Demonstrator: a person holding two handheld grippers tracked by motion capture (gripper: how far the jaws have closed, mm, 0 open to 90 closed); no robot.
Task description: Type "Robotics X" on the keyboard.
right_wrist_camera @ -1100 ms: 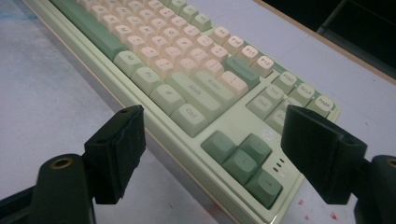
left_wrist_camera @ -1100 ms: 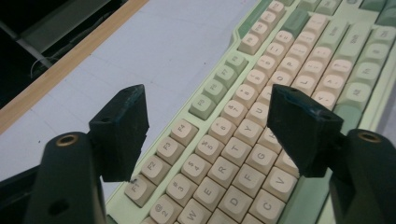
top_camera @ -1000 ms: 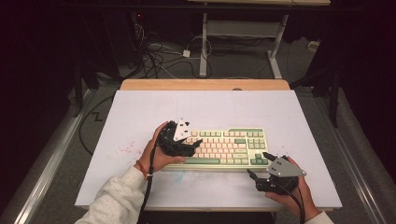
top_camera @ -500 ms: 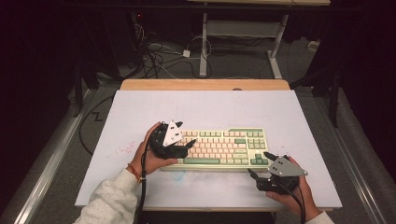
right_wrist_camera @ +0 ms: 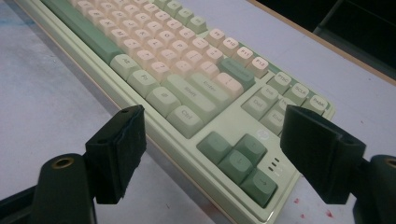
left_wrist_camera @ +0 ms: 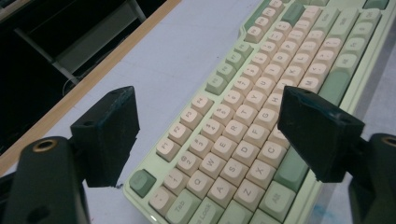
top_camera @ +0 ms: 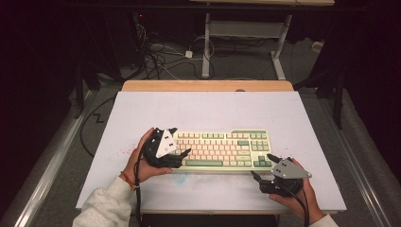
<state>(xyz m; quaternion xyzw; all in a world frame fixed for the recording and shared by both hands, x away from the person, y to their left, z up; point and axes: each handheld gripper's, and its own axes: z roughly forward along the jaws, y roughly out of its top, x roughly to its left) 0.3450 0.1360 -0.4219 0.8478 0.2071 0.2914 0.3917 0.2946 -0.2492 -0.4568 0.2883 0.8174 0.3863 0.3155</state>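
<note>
At the lower left of the high view a hand in a pale sleeve holds the left hand-held gripper [top_camera: 182, 144] at the left end of the keyboard [top_camera: 222, 149]. Its jaws have just been opening and now stand spread wide, one out past the keyboard's left edge over the bare bench [top_camera: 208, 109], the other above the letter keys, with the corner of the keyboard between them and no pad pressing on it. In the left gripper view the keyboard [left_wrist_camera: 261, 121] runs from the bottom centre up to the upper right of the frame, cream letter keys with green keys along its edges, and the two black pads [left_wrist_camera: 109, 133] stand apart on either side of the lower rows.

The keyboard lies in the middle of the high view, flat on the white bench, lengthwise across the frame, slightly below centre.

At the lower right of the high view another hand holds the right hand-held gripper [top_camera: 265, 166] just in front of the keyboard's right end, close to its near corner. Its jaws are also spread with nothing gripped. In the right gripper view the keyboard [right_wrist_camera: 196, 88] fills the upper left and centre, its green arrow keys [right_wrist_camera: 238, 161] lying between the two open pads [right_wrist_camera: 119, 149].
</note>
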